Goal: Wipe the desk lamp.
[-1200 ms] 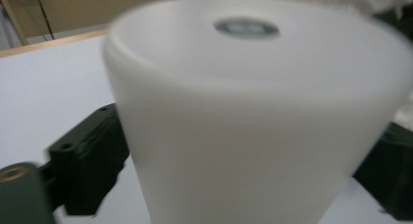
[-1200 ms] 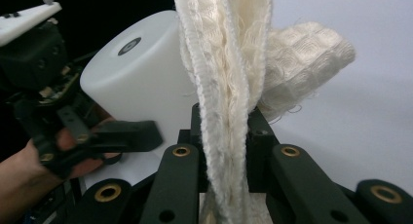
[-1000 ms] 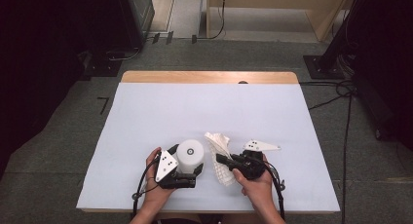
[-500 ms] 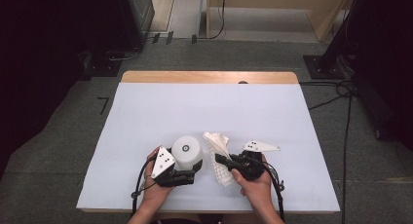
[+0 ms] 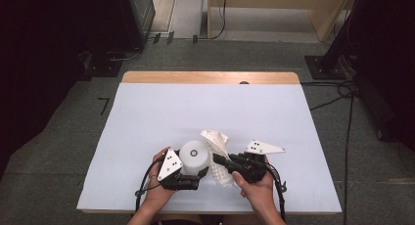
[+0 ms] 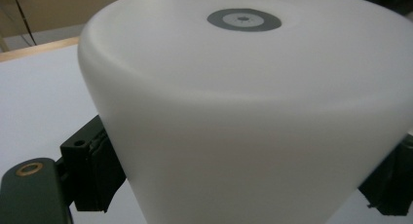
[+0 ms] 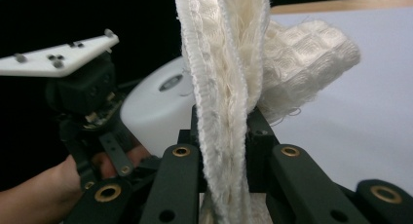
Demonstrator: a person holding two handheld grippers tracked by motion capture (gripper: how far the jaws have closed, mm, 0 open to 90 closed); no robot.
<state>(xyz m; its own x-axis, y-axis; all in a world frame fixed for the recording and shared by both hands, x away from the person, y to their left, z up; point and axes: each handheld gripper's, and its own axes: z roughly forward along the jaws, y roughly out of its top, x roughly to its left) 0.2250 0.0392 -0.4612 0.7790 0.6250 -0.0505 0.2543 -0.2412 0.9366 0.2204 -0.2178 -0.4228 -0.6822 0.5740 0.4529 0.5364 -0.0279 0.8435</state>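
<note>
We saw two hand-held tongs at work near the front edge of the table (image 5: 147, 112), which was covered in a pale sheet, with the person's forearms coming in from below in the high view.

The left gripper (image 5: 199, 172) lay low at the front, its grey three-cornered plate tilted on top. Its jaws stood wide around a white upside-down cup (image 5: 194, 155), one black pad (image 6: 95, 173) against each flank of the cup near its lower part. In the left gripper view the cup (image 6: 253, 112) rose straight up between the jaws, broad and smooth, with a small grey ring at the centre of its flat top. The pads looked pressed against the wall on both sides, so we took it as held. The cup stood just left of the table's middle line, close to the front edge.

The right gripper (image 5: 219, 160) pointed leftward toward the cup. Its jaws were drawn narrow and clamped on a cream waffle-weave cloth (image 5: 217, 147). In the right gripper view the cloth (image 7: 229, 87) ran up as a folded band from between the two jaws, with a bunched end flopping off to one side above them. From above, part of the cloth rose behind the jaw tips and part hung down to the sheet in front of them.

The cloth lay just beside the cup on its right; whether they touched we could not tell.
</note>
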